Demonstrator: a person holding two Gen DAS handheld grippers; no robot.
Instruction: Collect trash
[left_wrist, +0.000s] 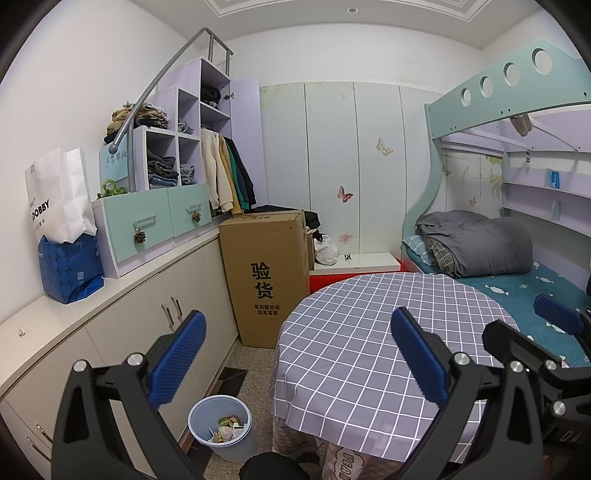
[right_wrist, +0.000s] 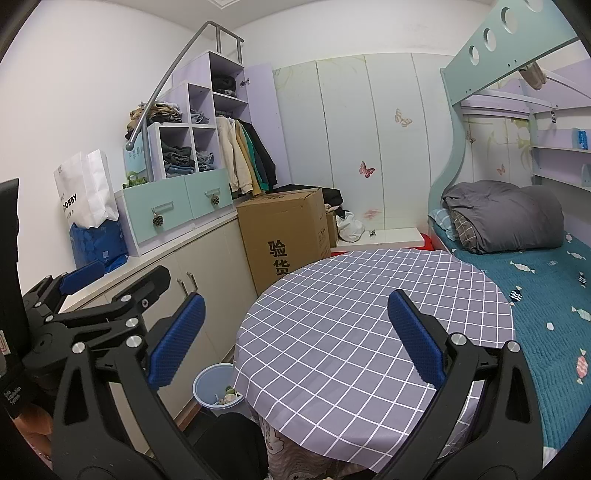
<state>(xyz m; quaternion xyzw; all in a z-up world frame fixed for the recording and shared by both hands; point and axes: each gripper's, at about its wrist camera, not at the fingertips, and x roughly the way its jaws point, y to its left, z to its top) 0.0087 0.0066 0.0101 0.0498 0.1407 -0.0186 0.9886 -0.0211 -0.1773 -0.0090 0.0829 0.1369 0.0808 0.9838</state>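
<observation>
Both tongs are held level, side by side, with their blue-padded fingers spread wide and nothing between them. The left tongs fill the lower part of the left wrist view; the right tongs do the same in theirs, each showing at the other frame's edge.

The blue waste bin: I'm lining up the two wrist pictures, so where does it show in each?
Left wrist: blue waste bin at bottom, left of centre, fully visible on the floor.
Right wrist: bin lower centre-left, partly hidden by the checked tablecloth.
Shared landmark: cardboard box behind the table.
</observation>
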